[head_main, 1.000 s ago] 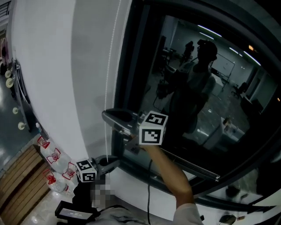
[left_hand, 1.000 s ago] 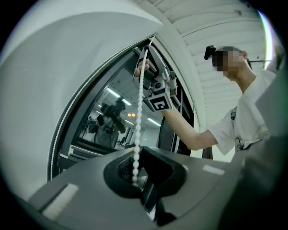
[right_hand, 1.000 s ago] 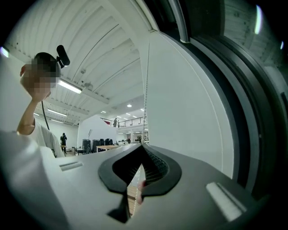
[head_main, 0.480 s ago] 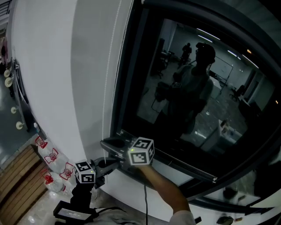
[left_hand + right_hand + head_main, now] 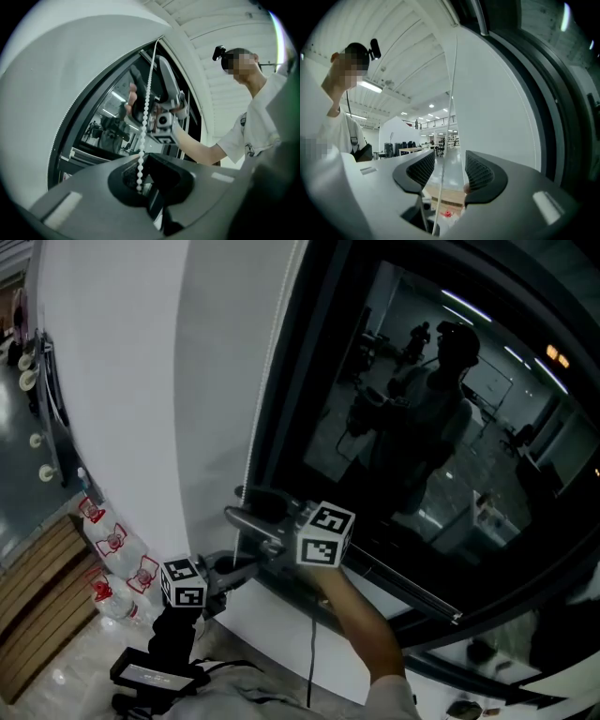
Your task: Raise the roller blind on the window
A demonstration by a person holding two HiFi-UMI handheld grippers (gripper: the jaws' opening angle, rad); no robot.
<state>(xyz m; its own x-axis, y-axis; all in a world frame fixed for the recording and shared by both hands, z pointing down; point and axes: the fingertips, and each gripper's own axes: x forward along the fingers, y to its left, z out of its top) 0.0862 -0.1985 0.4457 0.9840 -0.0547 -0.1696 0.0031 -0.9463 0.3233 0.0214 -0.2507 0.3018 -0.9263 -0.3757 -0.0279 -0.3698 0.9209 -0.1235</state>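
The window [image 5: 422, 427] is dark, and its glass mirrors a person and long ceiling lamps. Left of its black frame there is a plain white wall [image 5: 122, 381]. At the foot of the wall some water bottles [image 5: 112, 549] with red labels stand together, next to a strip of wooden floor [image 5: 37, 596]. In the right gripper view, a big hall with desks and many lamps is seen behind.

The chain [image 5: 269, 390] of the blind hangs down along the left edge of the frame. I cannot make out the blind itself.

The left gripper [image 5: 242, 570] is low, near the wall. Its jaws are together and clamp the bead chain. The right gripper [image 5: 234, 504] is just above it. Its jaws have just been opening and now stand wide apart. The chain passes between the pads, and neither pad presses on it.
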